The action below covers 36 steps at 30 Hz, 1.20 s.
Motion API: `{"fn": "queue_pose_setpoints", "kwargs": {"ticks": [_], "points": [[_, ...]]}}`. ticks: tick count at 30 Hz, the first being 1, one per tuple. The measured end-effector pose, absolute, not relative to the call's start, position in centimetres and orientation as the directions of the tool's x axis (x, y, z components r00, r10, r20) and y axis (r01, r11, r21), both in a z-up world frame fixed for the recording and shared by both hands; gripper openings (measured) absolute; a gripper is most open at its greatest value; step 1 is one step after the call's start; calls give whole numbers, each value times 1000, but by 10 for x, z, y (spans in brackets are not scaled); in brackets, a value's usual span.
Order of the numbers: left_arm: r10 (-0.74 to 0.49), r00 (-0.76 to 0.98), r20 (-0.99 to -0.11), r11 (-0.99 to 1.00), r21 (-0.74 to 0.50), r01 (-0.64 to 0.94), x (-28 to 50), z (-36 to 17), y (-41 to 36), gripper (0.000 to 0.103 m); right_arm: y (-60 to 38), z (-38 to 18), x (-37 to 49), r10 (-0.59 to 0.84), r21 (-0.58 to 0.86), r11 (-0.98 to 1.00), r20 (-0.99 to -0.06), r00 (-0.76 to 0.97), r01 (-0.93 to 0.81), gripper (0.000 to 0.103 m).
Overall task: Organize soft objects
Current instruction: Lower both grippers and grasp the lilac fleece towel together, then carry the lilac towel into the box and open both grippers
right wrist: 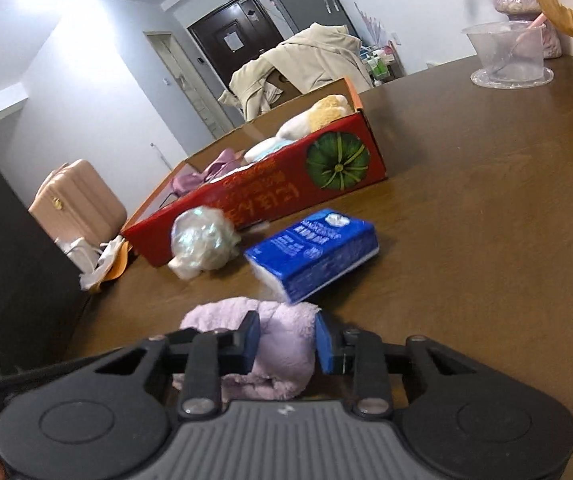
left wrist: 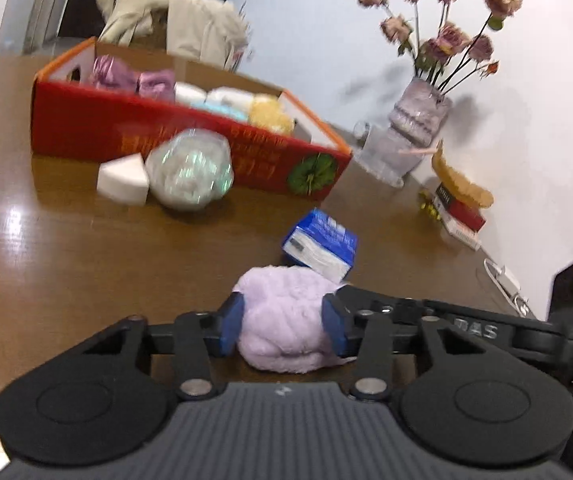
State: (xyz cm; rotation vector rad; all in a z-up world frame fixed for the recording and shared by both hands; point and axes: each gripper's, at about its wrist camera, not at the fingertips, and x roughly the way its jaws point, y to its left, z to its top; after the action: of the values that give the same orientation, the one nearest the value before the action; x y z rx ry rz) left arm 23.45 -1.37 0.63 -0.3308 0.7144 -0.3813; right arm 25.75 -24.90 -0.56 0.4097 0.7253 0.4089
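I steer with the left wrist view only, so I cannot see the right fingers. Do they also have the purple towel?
Observer: Yes. The right gripper has its fingers pressed on both sides of a fold of the purple towel.
Operator: Is the blue tissue pack in their way?
Observer: No. The tissue pack lies just beyond those fingers, with its near corner at the towel's edge and not between them.
Operator: What is past the far end of the red box?
Observer: A pink suitcase stands on the floor, beyond the edge of the table.
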Motion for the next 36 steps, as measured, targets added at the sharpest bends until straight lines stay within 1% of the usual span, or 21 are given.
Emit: {"fn": "queue_pose_setpoints", "kwargs": {"ticks": [1, 3, 5, 7, 8, 9, 10, 11, 12, 18, 20, 23, 25, 27, 30, 33, 36], "points": [[-453, 686, -569, 878, -419, 232, 229, 6, -13, 40, -249, -4, 251, 487, 481, 849, -551, 677, -219, 30], [-464, 674, -575, 872, -429, 235, 214, 6, -12, 39, -248, -4, 236, 487, 470, 854, -567, 665, -224, 37], [-455, 678, -577, 878, -419, 232, 197, 5, -11, 41, -248, -5, 222, 492, 479, 850, -573, 656, -219, 40], [-453, 680, -576, 878, -422, 228, 184, 3, -9, 41, -247, -6, 207, 503, 488, 843, -563, 655, -227, 34], [-454, 679, -577, 876, -428, 223, 181, 2, -8, 41, -245, -7, 202, 510, 494, 838, -557, 655, -232, 27], [-454, 678, -578, 875, -431, 218, 179, 3, -7, 41, -244, -7, 197, 514, 498, 834, -548, 660, -236, 22], [-455, 678, -578, 875, -430, 220, 176, 4, -7, 40, -242, -5, 194, 511, 492, 837, -545, 665, -240, 21], [-452, 681, -576, 877, -425, 222, 173, 6, -7, 35, -240, -3, 191, 507, 480, 842, -544, 669, -247, 17], [-449, 686, -572, 879, -419, 227, 171, 9, -7, 32, -239, 0, 189, 504, 473, 844, -538, 676, -253, 16], [-472, 737, -483, 867, -407, 288, 172, 38, -7, 28, -242, 29, 189, 512, 447, 841, -479, 713, -303, 16], [-481, 762, -435, 860, -403, 313, 188, 57, -7, 28, -243, 50, 200, 512, 424, 842, -437, 739, -332, 16], [-496, 784, -373, 848, -400, 347, 231, 89, -9, 28, -246, 87, 241, 502, 366, 852, -369, 782, -374, 16], [-486, 797, -358, 855, -383, 349, 271, 104, -14, 28, -245, 102, 278, 491, 319, 864, -360, 793, -390, 16], [-476, 796, -375, 861, -383, 335, 312, 109, -18, 28, -245, 110, 323, 479, 302, 873, -383, 790, -384, 16], [-470, 780, -414, 862, -405, 304, 370, 102, -21, 28, -241, 107, 383, 456, 289, 888, -449, 769, -358, 16], [-482, 742, -466, 850, -455, 267, 417, 78, -20, 28, -234, 91, 429, 405, 247, 914, -516, 754, -322, 17], [-473, 709, -523, 859, -453, 239, 441, 53, -22, 28, -225, 72, 452, 354, 200, 935, -576, 737, -293, 17]]}}
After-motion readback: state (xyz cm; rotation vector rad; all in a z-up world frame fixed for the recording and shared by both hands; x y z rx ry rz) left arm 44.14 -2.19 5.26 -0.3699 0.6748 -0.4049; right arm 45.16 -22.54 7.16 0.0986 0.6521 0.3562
